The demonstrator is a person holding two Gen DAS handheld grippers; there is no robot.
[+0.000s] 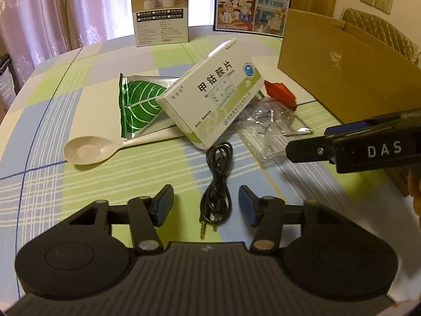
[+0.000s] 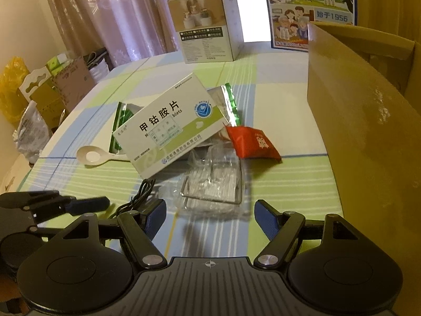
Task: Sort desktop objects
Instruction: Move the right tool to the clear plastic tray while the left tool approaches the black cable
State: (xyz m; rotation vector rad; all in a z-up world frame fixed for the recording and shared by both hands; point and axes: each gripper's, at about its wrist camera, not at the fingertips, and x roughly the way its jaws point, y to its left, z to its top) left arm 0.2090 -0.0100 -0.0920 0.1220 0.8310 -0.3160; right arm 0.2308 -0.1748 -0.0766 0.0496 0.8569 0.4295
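A pile of objects lies on the checked tablecloth: a white and green medicine box (image 1: pixel 210 92) (image 2: pixel 168 129) leaning on a green leaf foil pouch (image 1: pixel 139 105) (image 2: pixel 121 121), a beige spoon (image 1: pixel 89 150) (image 2: pixel 94 155), a red packet (image 1: pixel 280 93) (image 2: pixel 252 142), a clear plastic package (image 1: pixel 271 129) (image 2: pixel 213 184) and a coiled black audio cable (image 1: pixel 217 181) (image 2: pixel 139 194). My left gripper (image 1: pixel 206 205) is open and empty, with the cable between its fingers. My right gripper (image 2: pixel 210 218) is open and empty, just short of the clear package; it also shows in the left wrist view (image 1: pixel 342 144).
A large open cardboard box (image 1: pixel 342 73) (image 2: pixel 368 137) stands at the right. A humidifier carton (image 1: pixel 160 10) (image 2: pixel 208 23) and a blue milk carton (image 1: pixel 252 2) (image 2: pixel 310 10) stand at the table's far edge. Bags and boxes (image 2: pixel 39 92) sit beyond the left edge.
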